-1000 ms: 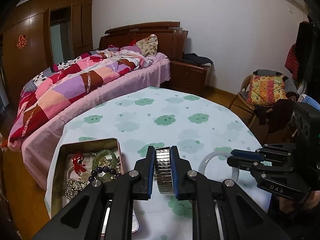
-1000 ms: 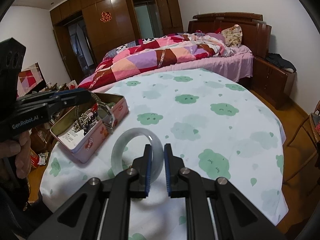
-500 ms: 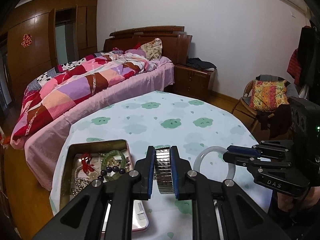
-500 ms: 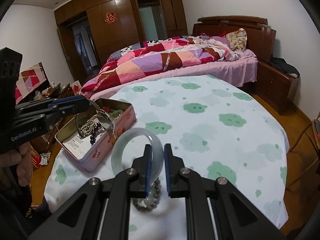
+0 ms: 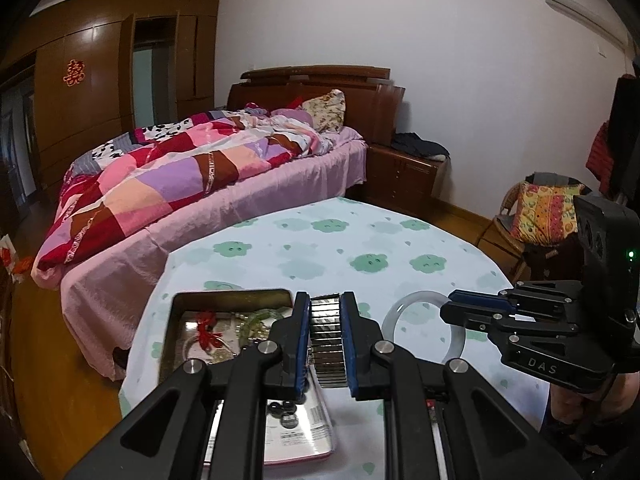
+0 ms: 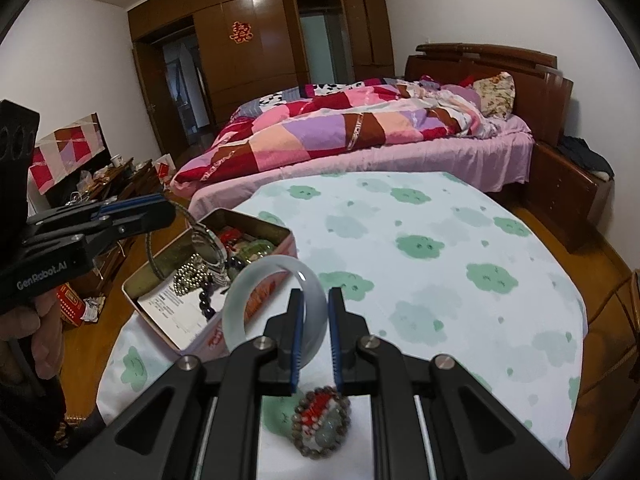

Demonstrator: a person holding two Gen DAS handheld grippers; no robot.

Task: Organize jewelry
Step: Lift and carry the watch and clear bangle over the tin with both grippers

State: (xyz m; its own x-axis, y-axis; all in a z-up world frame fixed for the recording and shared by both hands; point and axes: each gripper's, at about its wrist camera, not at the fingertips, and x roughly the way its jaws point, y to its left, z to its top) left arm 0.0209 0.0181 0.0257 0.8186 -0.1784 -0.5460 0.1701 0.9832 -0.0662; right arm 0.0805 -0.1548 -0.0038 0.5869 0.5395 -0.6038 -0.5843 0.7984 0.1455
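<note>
Jewelry is split between my two grippers, a tin and the tablecloth. My left gripper, at the bottom centre of its own view, pinches a metal watch band between its blue pads; in the right wrist view the same gripper comes in from the left edge with the watch hanging from its tips above the tin. My right gripper, bottom centre of its view, is clamped on a pale jade bangle that stands on edge between the pads; in the left wrist view it enters from the right with the bangle at its tips, just right of my left gripper's fingers.

The tin sits open at the left of the right wrist view, on the near left part of the table with its green cloud-print cloth. Inside it I see a silvery bead chain, dark purple beads, something green and something red, and a printed paper. In the left wrist view the tin lies at lower left, partly behind my gripper.

A brown bead bracelet with a red and green centre lies on the cloth at the bottom of the right wrist view, under my right gripper's fingers. My hand shows at the left edge.
</note>
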